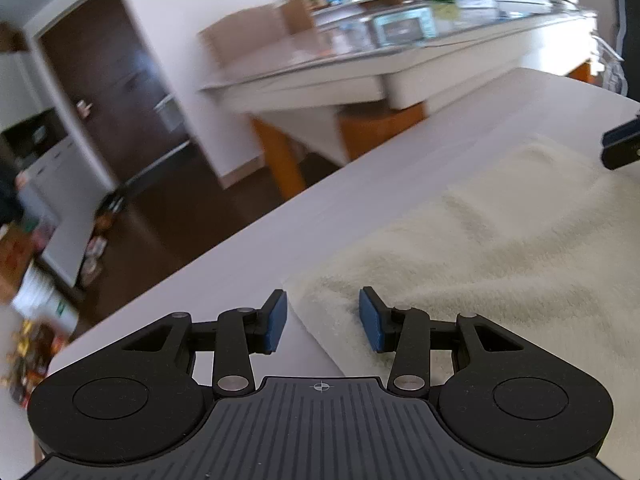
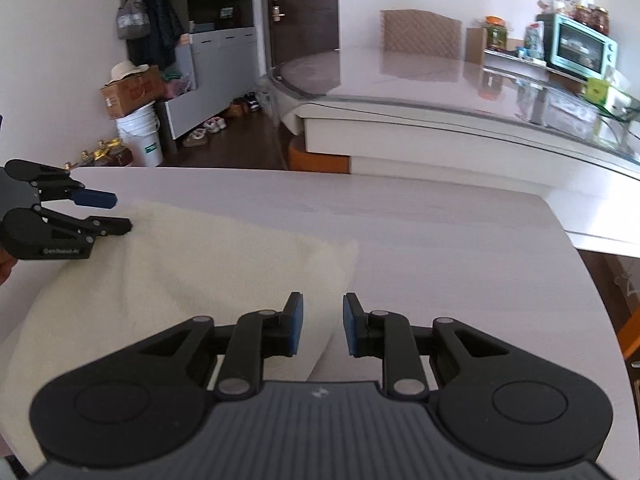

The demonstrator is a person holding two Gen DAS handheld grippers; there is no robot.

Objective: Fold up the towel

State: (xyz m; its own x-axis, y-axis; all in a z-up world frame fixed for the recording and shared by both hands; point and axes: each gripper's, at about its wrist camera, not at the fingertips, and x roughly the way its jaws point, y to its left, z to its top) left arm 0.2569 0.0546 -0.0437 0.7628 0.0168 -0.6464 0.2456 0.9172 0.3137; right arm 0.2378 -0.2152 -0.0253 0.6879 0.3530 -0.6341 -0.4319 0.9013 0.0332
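Both jaws wide apart, each straddling a side edge of cream towel on white table

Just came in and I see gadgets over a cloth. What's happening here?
A person is working on a cream towel lying on a white table, using two handheld grippers. The left gripper and the right gripper are both open, each poised at a near corner of the towel. Nothing is gripped yet.
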